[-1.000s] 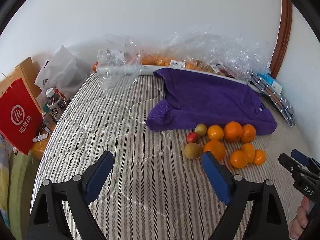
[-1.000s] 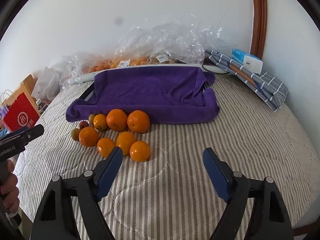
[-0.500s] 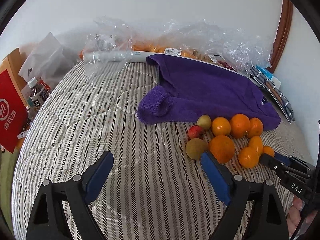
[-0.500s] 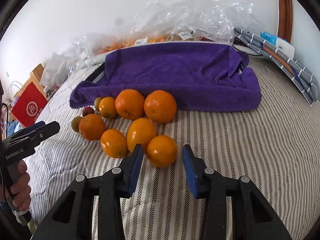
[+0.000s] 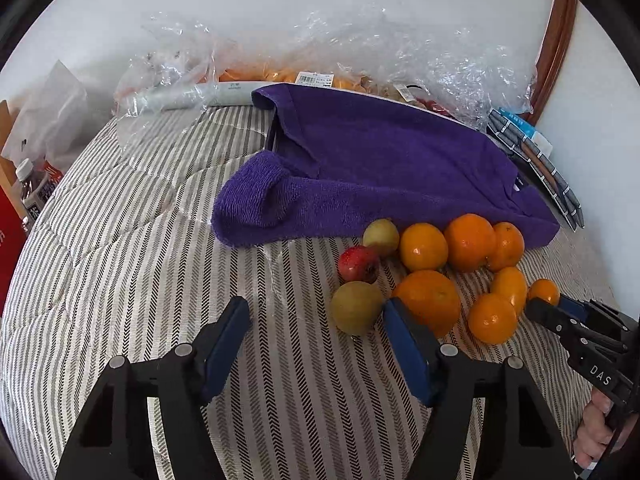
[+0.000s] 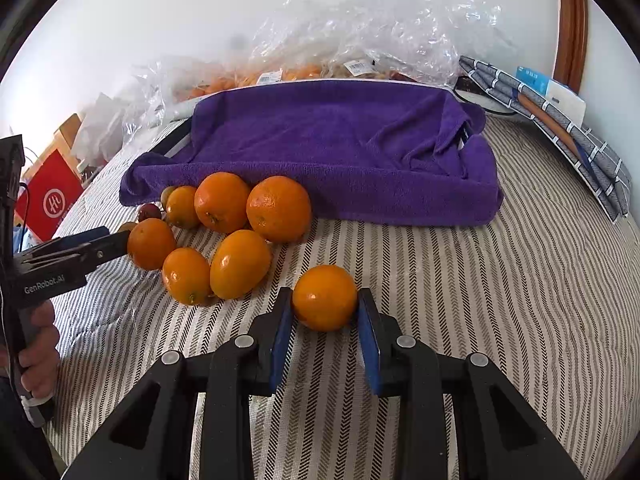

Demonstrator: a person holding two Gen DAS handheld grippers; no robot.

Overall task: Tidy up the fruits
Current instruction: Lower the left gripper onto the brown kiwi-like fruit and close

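Observation:
A cluster of oranges (image 6: 224,232) lies on the striped bed in front of a purple towel (image 6: 328,148). My right gripper (image 6: 325,312) is shut on a small orange (image 6: 324,298), pulled slightly right of the cluster. In the left wrist view the oranges (image 5: 452,272) lie with a red apple (image 5: 359,264), a yellow-green apple (image 5: 381,236) and a brownish-green pear (image 5: 355,307). My left gripper (image 5: 316,320) is open and empty; its right finger (image 5: 404,340) sits just beside the pear and a big orange (image 5: 430,300).
Clear plastic bags of fruit (image 5: 320,64) lie along the wall behind the towel. A grey checked cloth and a box (image 6: 560,120) lie at the right. A red paper bag (image 6: 50,196) and bottles (image 5: 34,188) stand off the bed's left edge.
My right gripper has closed on the small orange and drawn it away from the cluster. My left gripper has moved forward and right, up to the pear.

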